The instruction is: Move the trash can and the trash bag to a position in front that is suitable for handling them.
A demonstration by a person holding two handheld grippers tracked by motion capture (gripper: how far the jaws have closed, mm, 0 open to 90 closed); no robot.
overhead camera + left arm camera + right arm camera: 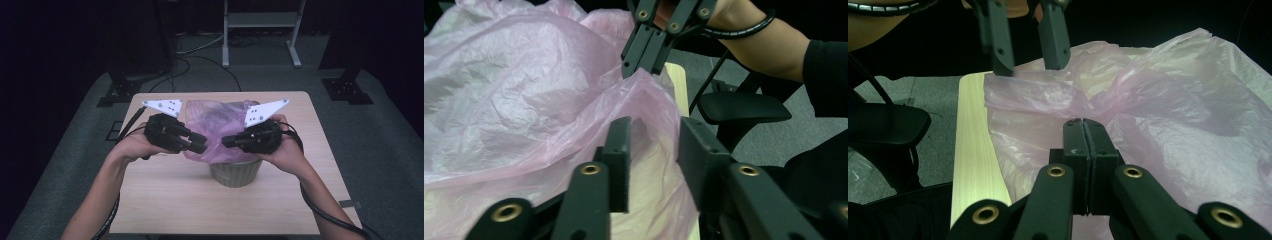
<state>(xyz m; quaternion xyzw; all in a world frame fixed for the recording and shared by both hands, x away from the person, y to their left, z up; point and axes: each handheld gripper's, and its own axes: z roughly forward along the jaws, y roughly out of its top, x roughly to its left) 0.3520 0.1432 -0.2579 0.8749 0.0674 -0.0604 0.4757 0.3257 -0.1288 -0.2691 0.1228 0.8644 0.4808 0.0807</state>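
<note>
Your right claw is pinched fully together on the near edge of the pink bag; keep that grip, it's your anchor. Your left claw has its jaws partly apart with a fold of the bag's rim between them. From the left gripper view I can't tell that the pads bite yet, so treat it as not gripped.

The bag sits in and over the grey-green bin, at the middle of the worktop, film bunched up and spilling toward the far side.

My read: you're spreading the bag's mouth over the bin rim. To do it well:
- close the left claw on a single layer of film, not a bunched wad
- pull the two claws apart evenly, low, along the rim
- go gently, since thin film probably tears or slips

Orientation: bin stands upright, mouth up, long axis vertical. The bag's loose film lies crumpled, leaning away from you; no clean axis there.
</note>
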